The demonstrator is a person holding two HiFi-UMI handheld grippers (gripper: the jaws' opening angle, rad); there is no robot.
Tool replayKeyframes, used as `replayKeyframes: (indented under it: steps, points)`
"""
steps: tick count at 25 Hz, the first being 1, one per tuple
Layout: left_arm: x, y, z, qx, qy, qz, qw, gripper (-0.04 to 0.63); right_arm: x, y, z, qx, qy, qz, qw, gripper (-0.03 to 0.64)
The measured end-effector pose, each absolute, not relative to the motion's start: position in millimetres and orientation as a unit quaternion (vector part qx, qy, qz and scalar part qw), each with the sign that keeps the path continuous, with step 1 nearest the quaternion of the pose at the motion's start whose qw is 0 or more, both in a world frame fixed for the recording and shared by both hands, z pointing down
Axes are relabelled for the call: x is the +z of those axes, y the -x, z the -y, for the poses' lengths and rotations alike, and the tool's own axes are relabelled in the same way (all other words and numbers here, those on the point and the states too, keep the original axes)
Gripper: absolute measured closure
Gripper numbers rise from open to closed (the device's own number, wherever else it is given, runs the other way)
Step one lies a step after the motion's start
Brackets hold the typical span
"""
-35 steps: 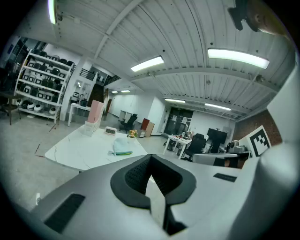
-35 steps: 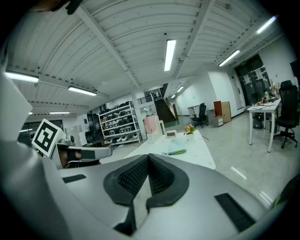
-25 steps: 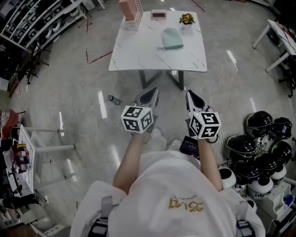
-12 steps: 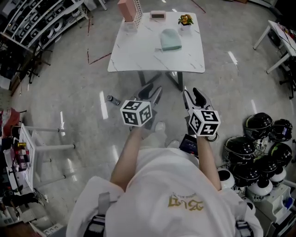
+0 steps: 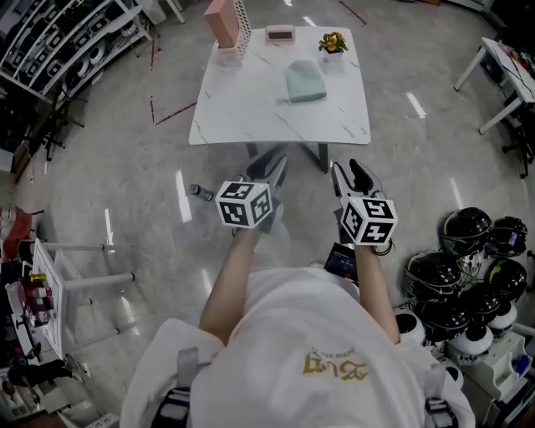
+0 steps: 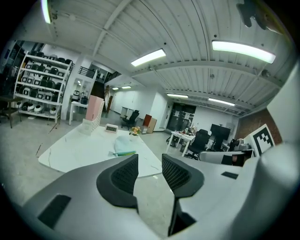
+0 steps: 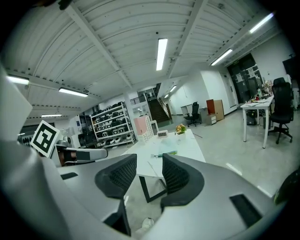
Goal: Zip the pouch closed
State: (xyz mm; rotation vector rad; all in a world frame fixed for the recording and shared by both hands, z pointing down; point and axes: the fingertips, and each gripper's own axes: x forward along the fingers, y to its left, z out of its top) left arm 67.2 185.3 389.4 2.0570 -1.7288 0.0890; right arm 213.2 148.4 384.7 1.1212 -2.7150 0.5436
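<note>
A mint-green pouch lies on the white table, far ahead of both grippers. My left gripper is held in the air short of the table's near edge; its jaws stand apart and are closing, with nothing between them. My right gripper hangs level with it to the right, open and empty. In the left gripper view the pouch shows beyond the left gripper. The right gripper view has the pouch past the right gripper.
At the table's far edge stand a pink box, a small clock and a flower pot. A small bottle lies on the floor left of the grippers. Several helmets are piled at the right, shelves at the left.
Both grippers' jaws were shut a second ago and now stand apart. The person has walked toward the table, so both grippers are nearer its front edge.
</note>
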Motion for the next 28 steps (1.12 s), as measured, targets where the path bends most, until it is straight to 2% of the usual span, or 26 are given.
replayKeyframes:
  steps: [15, 28]
  points:
    - [454, 65, -17, 0.062, -0.782, 0.553, 0.281, 0.434, 442, -87, -5, 0.231, -0.448, 0.853, 0.135, 0.449]
    - [501, 98, 73, 0.137, -0.824, 0.468, 0.290, 0.436, 481, -21, 64, 0.258, -0.471, 0.824, 0.181, 0.446]
